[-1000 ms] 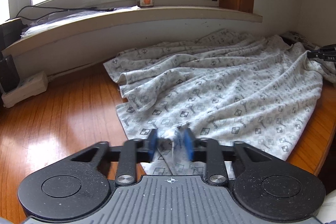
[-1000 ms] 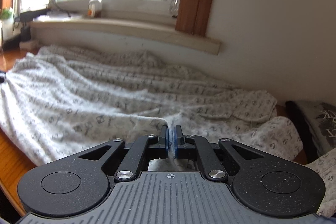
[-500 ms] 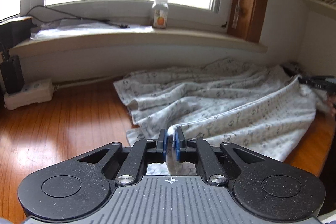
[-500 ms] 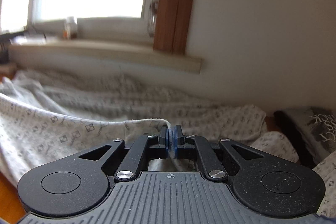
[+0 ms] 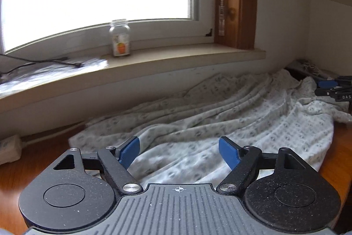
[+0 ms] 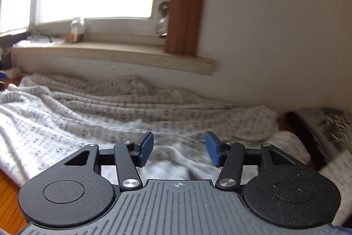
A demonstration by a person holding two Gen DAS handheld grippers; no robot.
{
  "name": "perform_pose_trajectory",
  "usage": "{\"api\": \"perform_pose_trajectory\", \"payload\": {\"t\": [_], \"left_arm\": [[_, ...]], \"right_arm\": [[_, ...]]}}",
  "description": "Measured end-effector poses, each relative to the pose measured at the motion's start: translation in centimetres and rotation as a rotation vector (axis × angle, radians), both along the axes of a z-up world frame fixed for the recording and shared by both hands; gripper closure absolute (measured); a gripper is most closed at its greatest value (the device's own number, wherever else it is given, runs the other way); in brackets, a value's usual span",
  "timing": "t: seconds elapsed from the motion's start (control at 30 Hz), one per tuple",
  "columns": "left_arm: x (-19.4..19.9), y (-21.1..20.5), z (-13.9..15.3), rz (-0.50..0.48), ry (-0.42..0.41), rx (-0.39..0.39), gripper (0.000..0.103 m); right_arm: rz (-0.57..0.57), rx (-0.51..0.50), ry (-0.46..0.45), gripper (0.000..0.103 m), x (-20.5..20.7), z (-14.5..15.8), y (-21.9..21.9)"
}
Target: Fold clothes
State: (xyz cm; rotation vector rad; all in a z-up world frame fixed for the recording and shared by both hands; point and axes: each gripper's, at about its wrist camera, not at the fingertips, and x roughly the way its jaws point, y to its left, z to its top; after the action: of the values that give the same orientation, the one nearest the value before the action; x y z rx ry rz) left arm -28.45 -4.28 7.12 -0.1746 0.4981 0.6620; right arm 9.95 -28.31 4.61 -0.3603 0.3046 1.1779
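- The left tongs stand wide apart, their blue pads holding nothing.
- The right tongs are likewise spread, with no cloth between the pads.
- The patterned white garment lies rumpled on the wooden surface, directly ahead of and below both tongs; its near edge appears doubled over, though blur makes this uncertain.
- Beyond the left tongs, a small jar stands on the window sill.
- To the right of the right tongs, a dark printed cloth lies just beside the garment.
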Motion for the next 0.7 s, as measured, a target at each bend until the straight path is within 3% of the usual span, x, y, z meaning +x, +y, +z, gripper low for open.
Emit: {"api": "perform_pose_trajectory", "payload": {"t": [0.1,0.2,0.33,0.43,0.57,0.7], "left_arm": [[4.2,0.9,-0.9,-0.063,-0.041,-0.052,0.007],[7.9,1.7,-2.1,-0.112,-0.111,-0.136,0.004],[10.8,2.0,-3.4,-0.146,-0.150,-0.192,0.003],[11.5,1.7,-4.2,-0.179,-0.123,-0.182,0.002],[11.1,1.5,-4.6,-0.211,-0.077,-0.144,0.002],[10.0,2.1,-4.9,-0.229,-0.088,-0.206,0.001]], "right_arm": [[-0.053,-0.004,-0.019,0.039,1.3,0.6,-3.5],[-0.111,-0.046,-0.006,0.025,3.5,0.5,-7.3],[-0.209,-0.073,0.070,0.024,6.4,-0.5,-11.3],[-0.251,-0.101,0.127,0.024,8.1,-1.7,-13.3],[-0.255,-0.158,0.125,0.024,8.4,-3.4,-13.0],[-0.261,-0.156,0.151,0.024,8.4,-4.2,-11.7]]}}
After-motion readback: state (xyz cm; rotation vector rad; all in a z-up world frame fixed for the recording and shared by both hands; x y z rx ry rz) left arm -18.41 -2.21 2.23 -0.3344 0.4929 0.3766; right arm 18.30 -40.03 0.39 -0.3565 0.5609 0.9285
